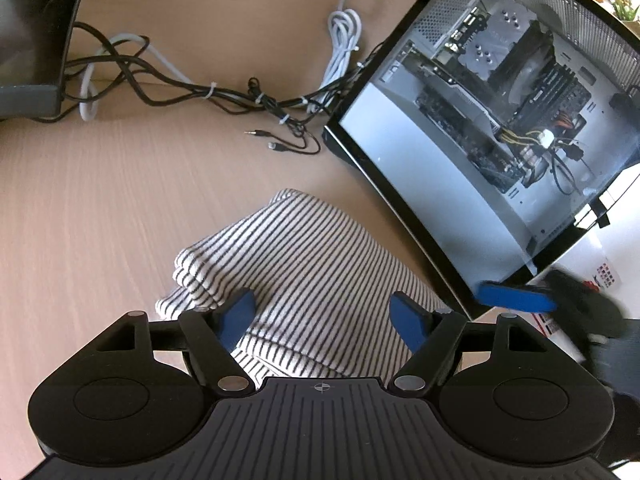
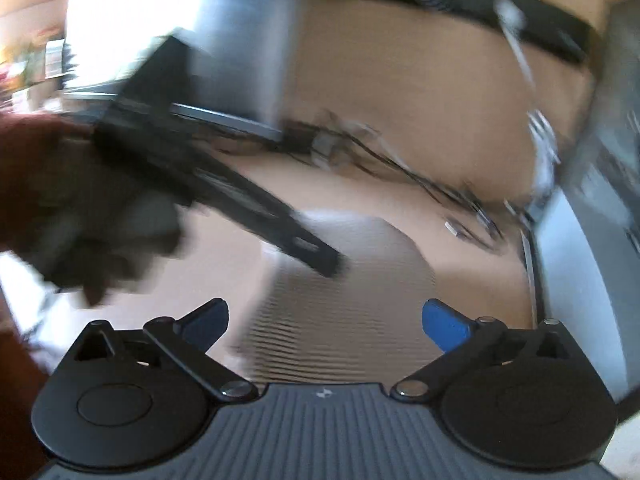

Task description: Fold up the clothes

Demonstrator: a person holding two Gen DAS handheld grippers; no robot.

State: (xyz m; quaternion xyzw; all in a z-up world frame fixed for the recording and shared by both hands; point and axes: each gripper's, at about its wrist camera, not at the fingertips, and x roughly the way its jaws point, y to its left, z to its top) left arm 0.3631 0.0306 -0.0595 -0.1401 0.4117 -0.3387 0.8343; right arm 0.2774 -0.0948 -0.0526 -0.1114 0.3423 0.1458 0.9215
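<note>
A white garment with thin black stripes [image 1: 312, 256] lies folded in a bundle on the wooden desk [image 1: 80, 200]. My left gripper [image 1: 324, 310] hovers over its near part, open, blue pads well apart and the cloth lying loose between them. One blue finger [image 1: 516, 298] of the right gripper shows at the right edge. The right wrist view is blurred: my right gripper [image 2: 326, 316] is open wide above the striped garment [image 2: 352, 280]. A gloved hand [image 2: 80, 220] holds the left tool's black frame [image 2: 240, 208] over the cloth's far left corner.
A computer case with a glass side panel [image 1: 500, 120] stands close on the garment's right. Tangled black cables [image 1: 180, 84] and a coiled white cable [image 1: 344, 40] lie behind, with loose plugs [image 1: 260, 133]. A monitor base [image 1: 28, 100] sits at the far left.
</note>
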